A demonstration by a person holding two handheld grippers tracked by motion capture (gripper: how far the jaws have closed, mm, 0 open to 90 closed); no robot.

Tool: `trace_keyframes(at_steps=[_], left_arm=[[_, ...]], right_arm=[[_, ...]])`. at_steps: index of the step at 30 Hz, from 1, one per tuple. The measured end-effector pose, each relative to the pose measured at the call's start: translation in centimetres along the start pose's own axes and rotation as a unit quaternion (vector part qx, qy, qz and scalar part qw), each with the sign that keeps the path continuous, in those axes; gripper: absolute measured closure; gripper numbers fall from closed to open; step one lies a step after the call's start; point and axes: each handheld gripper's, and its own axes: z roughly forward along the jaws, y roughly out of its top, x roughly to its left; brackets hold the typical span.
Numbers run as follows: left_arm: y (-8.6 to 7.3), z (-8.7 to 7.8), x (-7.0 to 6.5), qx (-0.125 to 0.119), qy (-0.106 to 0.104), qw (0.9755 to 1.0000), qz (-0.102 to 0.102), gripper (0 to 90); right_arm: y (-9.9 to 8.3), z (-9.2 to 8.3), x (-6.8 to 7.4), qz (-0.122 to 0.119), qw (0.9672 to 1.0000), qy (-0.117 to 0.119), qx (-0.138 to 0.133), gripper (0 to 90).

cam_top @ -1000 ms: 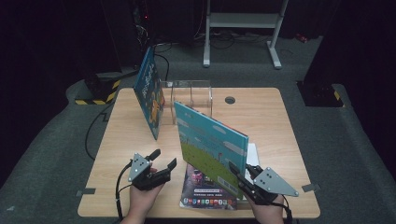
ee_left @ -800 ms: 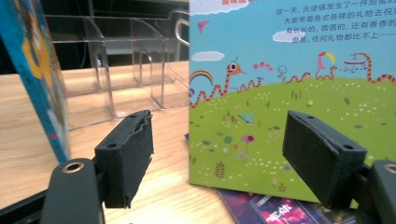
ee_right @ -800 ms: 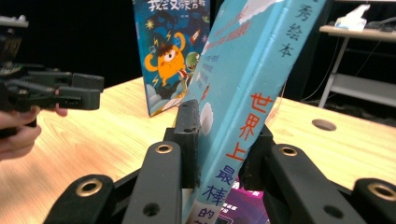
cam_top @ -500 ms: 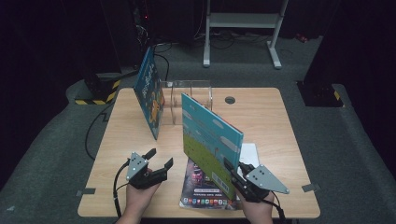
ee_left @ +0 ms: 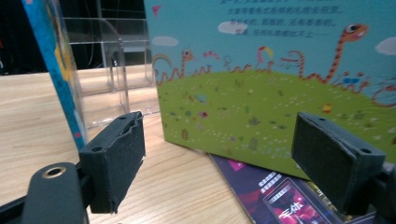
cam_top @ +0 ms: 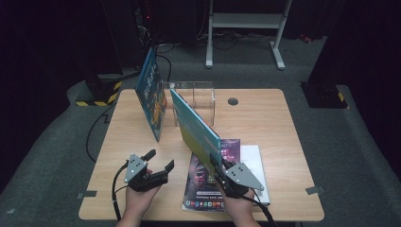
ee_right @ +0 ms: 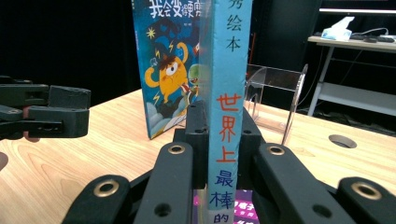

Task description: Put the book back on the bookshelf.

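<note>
**Upright Picture Book Clamped by Its Spine, Heading for the Clear Stand**

Nearest the table's front edge, the right gripper (cam_top: 222,169) is clenched on the spine of a turquoise picture book (cam_top: 196,130), its jaws having just closed onto it. Gripped low on the spine, the book stands upright and edge-on to the hand, which looks like the posture needed to slide it into a narrow slot. The right gripper view shows the spine (ee_right: 228,107) running up between the two black jaws, with red and dark blue Chinese characters reading 世界上最棒的; above them, 绘本 is legible.

Beside it, the left gripper (cam_top: 158,161) holds nothing; its jaws have just been opening, and its pads (ee_left: 116,154) stand wide apart with the book's green-hill cover (ee_left: 275,93) beyond them. It seems to have let go so the right hand can carry alone.

Under the lifted book lie a purple magazine (cam_top: 203,184) and a white sheet (cam_top: 253,161), flat on the wooden table (cam_top: 265,118), probably waiting their turn.

Farther back, a second blue book (cam_top: 151,97) with an orange monster cover (ee_right: 170,70) leans upright at the left of the clear acrylic stand (cam_top: 196,97); its title begins 我会变. That stand is the likely destination.
</note>
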Motion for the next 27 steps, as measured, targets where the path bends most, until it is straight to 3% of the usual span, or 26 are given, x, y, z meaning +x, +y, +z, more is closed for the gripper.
trace_keyframes(at_steps=[7,16,27], left_arm=[[0.5,0.0,-0.9,0.000,-0.014,0.9998,0.016,15.1],[1.5,-0.3,-2.6,-0.012,-0.038,0.9988,0.027,14.2],[3.4,-0.9,-5.6,-0.034,-0.082,0.9952,0.040,11.8]], right_arm=[[-0.2,0.2,1.0,0.019,0.9998,-0.006,0.008,80.5],[-1.3,0.4,2.1,0.019,0.9995,0.005,0.023,78.7],[-1.7,0.5,2.5,0.016,0.9992,0.026,0.026,76.5]])
